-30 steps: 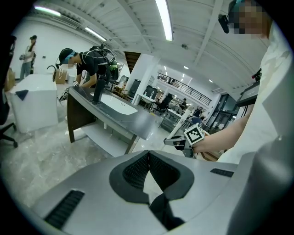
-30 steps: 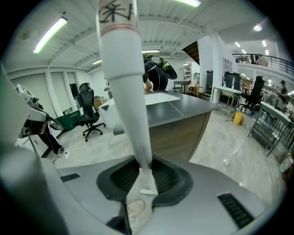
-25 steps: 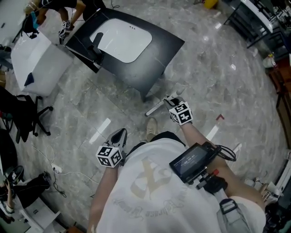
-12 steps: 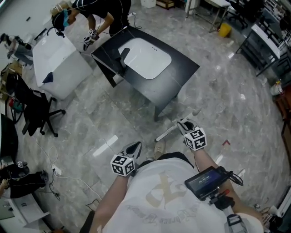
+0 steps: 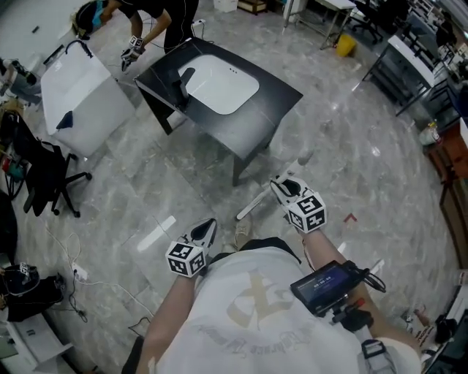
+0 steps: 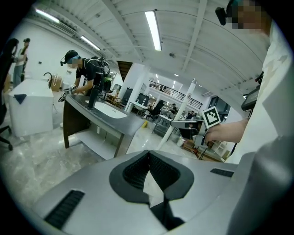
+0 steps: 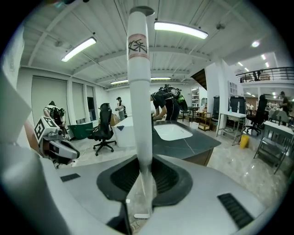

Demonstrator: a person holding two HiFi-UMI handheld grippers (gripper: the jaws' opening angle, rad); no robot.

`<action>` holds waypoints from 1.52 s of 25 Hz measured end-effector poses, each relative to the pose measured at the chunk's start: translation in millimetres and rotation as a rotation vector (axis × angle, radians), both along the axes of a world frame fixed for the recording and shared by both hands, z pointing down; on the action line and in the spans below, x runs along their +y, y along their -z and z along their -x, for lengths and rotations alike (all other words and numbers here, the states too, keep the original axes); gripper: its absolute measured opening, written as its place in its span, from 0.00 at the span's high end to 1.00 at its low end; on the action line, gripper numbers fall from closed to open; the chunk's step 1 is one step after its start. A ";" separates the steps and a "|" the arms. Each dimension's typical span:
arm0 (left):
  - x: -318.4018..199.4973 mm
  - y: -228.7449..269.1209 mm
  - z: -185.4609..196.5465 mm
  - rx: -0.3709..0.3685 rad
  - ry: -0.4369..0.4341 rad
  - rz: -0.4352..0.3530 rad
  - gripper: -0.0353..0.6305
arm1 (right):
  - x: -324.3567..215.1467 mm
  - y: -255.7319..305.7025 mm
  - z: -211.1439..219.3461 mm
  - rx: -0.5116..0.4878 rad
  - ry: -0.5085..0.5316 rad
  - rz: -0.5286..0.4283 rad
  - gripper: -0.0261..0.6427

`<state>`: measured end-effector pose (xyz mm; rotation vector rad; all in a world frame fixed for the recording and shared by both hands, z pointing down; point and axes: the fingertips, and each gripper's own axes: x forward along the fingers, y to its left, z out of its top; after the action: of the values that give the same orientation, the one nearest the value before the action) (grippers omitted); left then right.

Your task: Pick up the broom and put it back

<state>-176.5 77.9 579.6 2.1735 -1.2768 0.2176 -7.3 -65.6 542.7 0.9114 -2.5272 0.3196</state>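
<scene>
The broom shows as a long white handle (image 5: 256, 205), slanting above the floor in front of the person. My right gripper (image 5: 287, 190) is shut on it. In the right gripper view the handle (image 7: 139, 92) rises straight up from between the jaws, with a label near its capped tip. The brush end is not in sight. My left gripper (image 5: 205, 231) hangs lower left of the handle, apart from it, with its jaws (image 6: 148, 156) touching and nothing between them.
A black table (image 5: 274, 95) with a white sink and a black faucet (image 5: 180, 80) stands ahead. A person (image 5: 157, 14) bends over its far side. A white cabinet (image 5: 77, 95) and an office chair (image 5: 44, 175) are at left. Cables (image 5: 80, 276) lie on the floor.
My right gripper has risen with the broom handle still in its jaws. The left gripper has shifted a little. The head view has swung, so the table sits differently in the frame.
</scene>
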 end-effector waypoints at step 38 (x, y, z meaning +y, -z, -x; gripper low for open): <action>12.9 24.9 -50.8 0.051 -0.124 -0.101 0.93 | 70.0 83.6 -62.6 -0.099 -0.175 -0.132 0.82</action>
<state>-125.7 90.8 554.7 2.3313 -1.1483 0.1490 55.2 4.4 459.2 1.1995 -2.5891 0.2589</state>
